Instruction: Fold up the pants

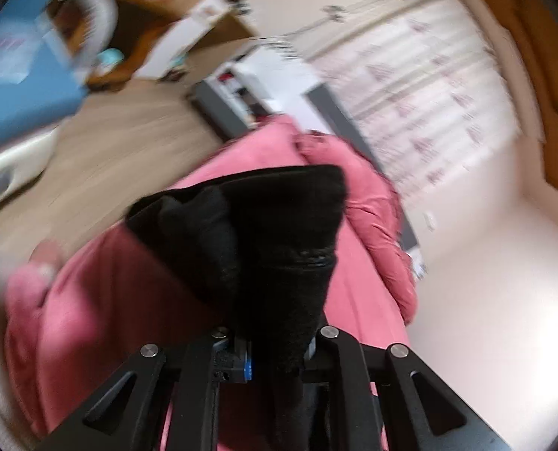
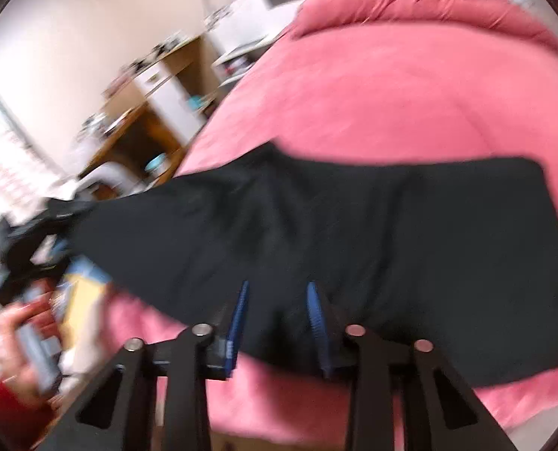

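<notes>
Roughly midway, I judge: the black pants [image 2: 354, 233] lie spread on the pink bed [image 2: 391, 94], one end lifted off it, pinched in the left gripper [image 1: 275, 353]; the right gripper [image 2: 277, 300] hangs over the cloth near its edge, jaws apart, holding nothing; laying that end over and flattening remain

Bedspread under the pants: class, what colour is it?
Pink; the bedspread shows best in the right wrist view.

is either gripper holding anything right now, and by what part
The left gripper is shut on the black fabric pants, pinching a bunched end with a stitched hem. The right gripper is open over the pants, holding nothing.
</notes>
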`<state>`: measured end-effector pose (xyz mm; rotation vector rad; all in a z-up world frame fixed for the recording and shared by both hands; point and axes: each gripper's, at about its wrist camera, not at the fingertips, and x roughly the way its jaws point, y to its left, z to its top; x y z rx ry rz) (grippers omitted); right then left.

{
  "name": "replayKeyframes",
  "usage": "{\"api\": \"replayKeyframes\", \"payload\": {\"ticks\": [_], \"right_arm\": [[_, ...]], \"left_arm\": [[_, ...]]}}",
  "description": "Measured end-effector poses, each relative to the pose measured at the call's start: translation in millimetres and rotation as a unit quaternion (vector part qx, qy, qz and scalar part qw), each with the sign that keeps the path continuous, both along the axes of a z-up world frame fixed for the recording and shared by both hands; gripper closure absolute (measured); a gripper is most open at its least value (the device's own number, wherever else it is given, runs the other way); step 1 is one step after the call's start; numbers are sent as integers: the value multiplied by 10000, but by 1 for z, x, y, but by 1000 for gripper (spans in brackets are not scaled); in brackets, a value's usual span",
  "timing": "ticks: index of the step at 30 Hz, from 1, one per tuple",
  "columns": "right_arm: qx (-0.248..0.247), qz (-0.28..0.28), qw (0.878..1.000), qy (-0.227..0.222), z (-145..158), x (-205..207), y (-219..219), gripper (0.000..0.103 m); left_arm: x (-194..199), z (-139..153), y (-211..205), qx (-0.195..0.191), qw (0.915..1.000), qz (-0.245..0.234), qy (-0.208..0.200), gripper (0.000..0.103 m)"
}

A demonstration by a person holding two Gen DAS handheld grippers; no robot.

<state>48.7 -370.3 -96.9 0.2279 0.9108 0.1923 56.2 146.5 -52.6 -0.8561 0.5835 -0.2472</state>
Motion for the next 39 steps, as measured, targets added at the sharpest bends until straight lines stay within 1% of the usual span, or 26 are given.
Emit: {"api": "replayKeyframes", "payload": {"ticks": [1,3,6,7,9,10,13,14,16,17,19,21,23,24,27,31,34,37,39], "right_arm": [[9,-48,10000,1,-7,7,-3,79],[198,5,9997,144,-21,16,-3,80],[251,81,9990,370,-43,25,3,80],[278,74,9989,374,-49,27,3,79],[407,6,9987,317,-54,27,0,80],[425,-10,9986,318,-55,31,-2,80],[430,-8,9985,326,-56,25,-6,80],[476,-29,9983,336,-55,26,-6,80],[771,-149,9964,322,-51,22,-9,79],[1101,-257,9930,335,-49,20,-18,79],[1495,-390,9873,381,-48,13,-32,76],[1817,-527,9814,334,-44,2,-48,75],[1897,-643,9794,260,-37,-7,-62,74],[1902,-667,9792,219,-35,-12,-68,73],[1754,-898,9803,87,-26,-29,-89,70],[1637,-1354,9772,-57,-19,-45,-117,67],[1620,-1660,9726,-134,-16,-56,-135,67],[1800,-1950,9640,-171,-17,-64,-154,67],[1882,-2063,9600,-200,-18,-65,-157,67]], "left_arm": [[1,8,-6,75,9998,-96,-131,89],[3,26,-20,216,9982,-317,-456,89],[13,46,-42,307,9946,-657,-743,89],[15,51,-51,316,9929,-795,-825,89],[21,60,-66,338,9899,-992,-950,89],[22,64,-74,351,9881,-1102,-1016,89],[26,76,-101,344,9808,-1463,-1239,89],[28,82,-115,347,9770,-1649,-1308,89],[32,89,-135,373,9702,-1959,-1375,89],[33,93,-149,393,9647,-2189,-1410,89],[34,97,-168,470,9555,-2512,-1473,89],[32,101,-191,621,9444,-2828,-1560,89],[30,100,-211,681,9355,-3082,-1590,89],[30,99,-219,678,9324,-3184,-1570,89],[31,91,-243,657,9252,-3458,-1415,89],[27,77,-273,759,9138,-3794,-1235,89],[30,66,-291,864,9055,-4003,-1111,89],[29,52,-306,971,8980,-4177,-980,89],[32,44,-317,1017,8949,-4257,-877,89]]}}
